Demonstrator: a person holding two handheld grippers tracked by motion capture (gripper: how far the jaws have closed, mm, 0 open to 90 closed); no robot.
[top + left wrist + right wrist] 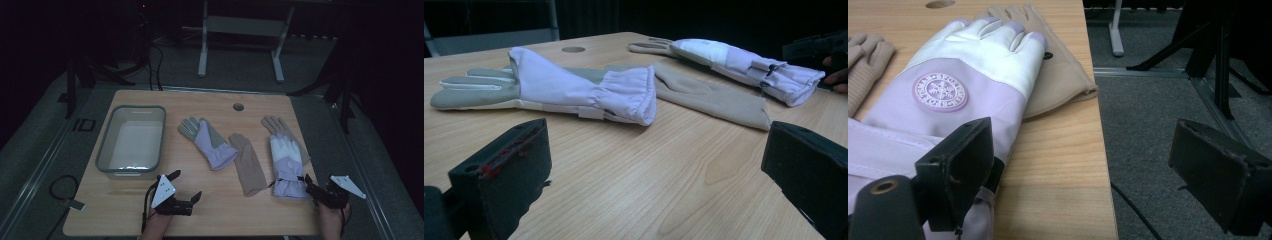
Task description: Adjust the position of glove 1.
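4 gloves lie on the worktop (200, 210) ahead of me, 2 lilac ski gloves and 2 beige liners, and the relation that matters is at my right side. The right gripper (320, 192) sits at the near right corner with its fingers (955, 167) spread wide and holding nothing; the cuff of the right lilac glove (287, 160) lies just ahead of them and a little to their left. In the right gripper view the left finger overlaps that cuff, though I cannot tell whether it touches, while the other finger hangs out past the worktop edge over the floor (1158, 115). The glove's long axis runs straight away from those fingers, cuff nearest, fingertips farthest, and it rests partly on a beige liner (1063, 75).

The left gripper (182, 192) is also wide open and empty, with bare wood between its fingers. The left lilac glove (574, 87) lies beyond them, its cuff toward me and its long axis slanting away to the left; the second beige liner (709, 95) lies ahead to the right. I judge the right hand nearer its glove.

The worktop is smooth pale wood. A clear bin (131, 142) stands beyond the left fingers, off to their left. The room around is dark.
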